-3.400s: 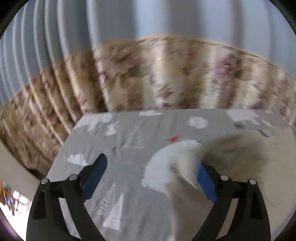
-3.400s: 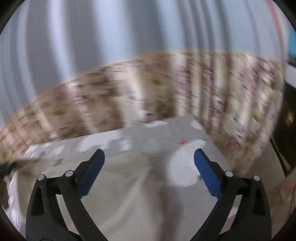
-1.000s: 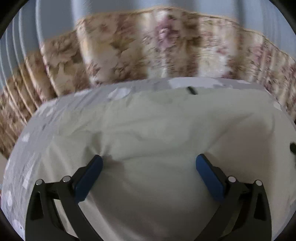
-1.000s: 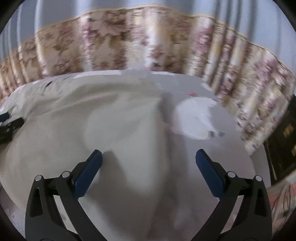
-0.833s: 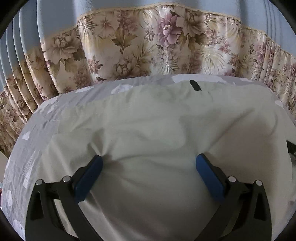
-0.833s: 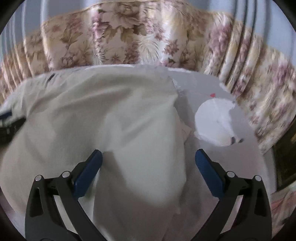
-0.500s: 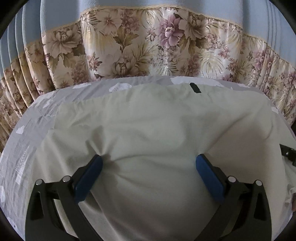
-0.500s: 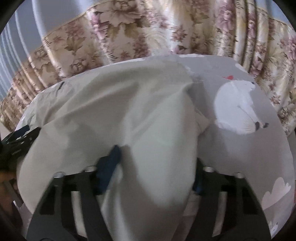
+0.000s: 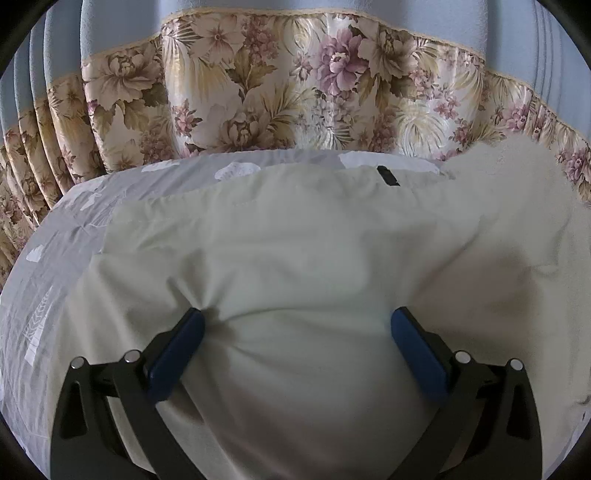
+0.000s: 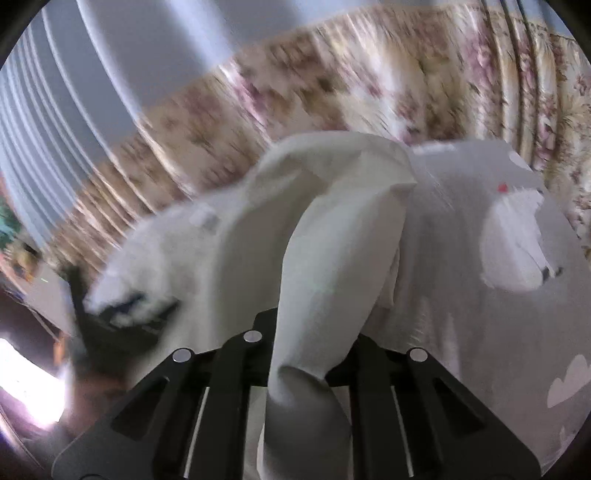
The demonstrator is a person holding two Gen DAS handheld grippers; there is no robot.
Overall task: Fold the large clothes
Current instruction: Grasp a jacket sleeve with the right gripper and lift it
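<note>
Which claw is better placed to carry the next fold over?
Right. The right claw has just closed on a raised fold of the cream garment. The left claw stands open, pads pressed down onto the flat cloth, gripping nothing.

A pleated blue curtain hangs across the back, its lower band printed with cream, tan and mauve flowers. Below it lies a bed under a grey sheet — white clouds, trees and a polar bear on it. Daylight is soft; the right view is blurred.
</note>
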